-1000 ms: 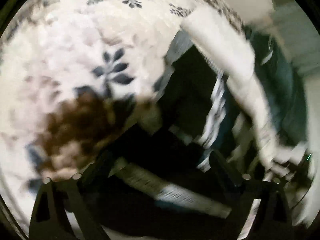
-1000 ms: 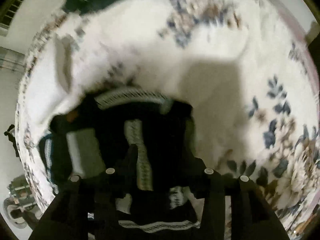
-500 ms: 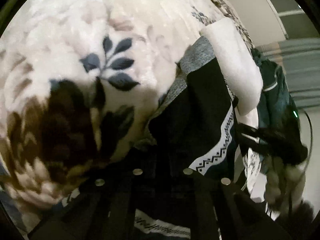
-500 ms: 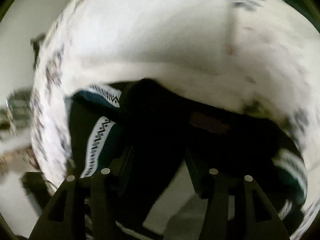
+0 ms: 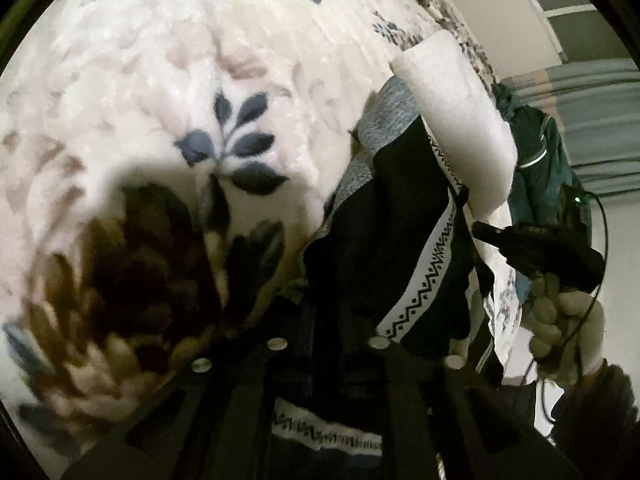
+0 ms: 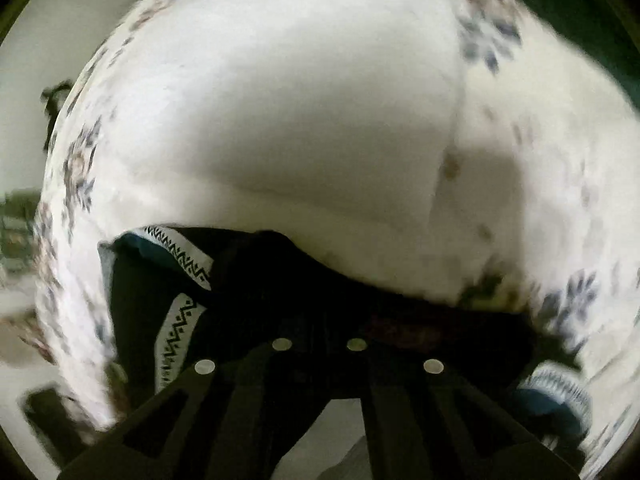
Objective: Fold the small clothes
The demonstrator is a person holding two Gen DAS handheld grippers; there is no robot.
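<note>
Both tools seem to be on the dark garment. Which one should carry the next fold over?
Probably left. The left tool looks shut on the garment with the patterned band and open blanket sharp ahead. The right tool also grips it, but its view is blurred, near the white pillow.

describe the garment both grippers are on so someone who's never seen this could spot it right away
A white fleece blanket printed with blue and brown flowers fills both views. Near its edge, held up between the left gripper and right gripper, is a small black garment. Its white bands with a black zigzag pattern, plus a grey knit edge, set it apart from the plain white cloth beside it.
</note>
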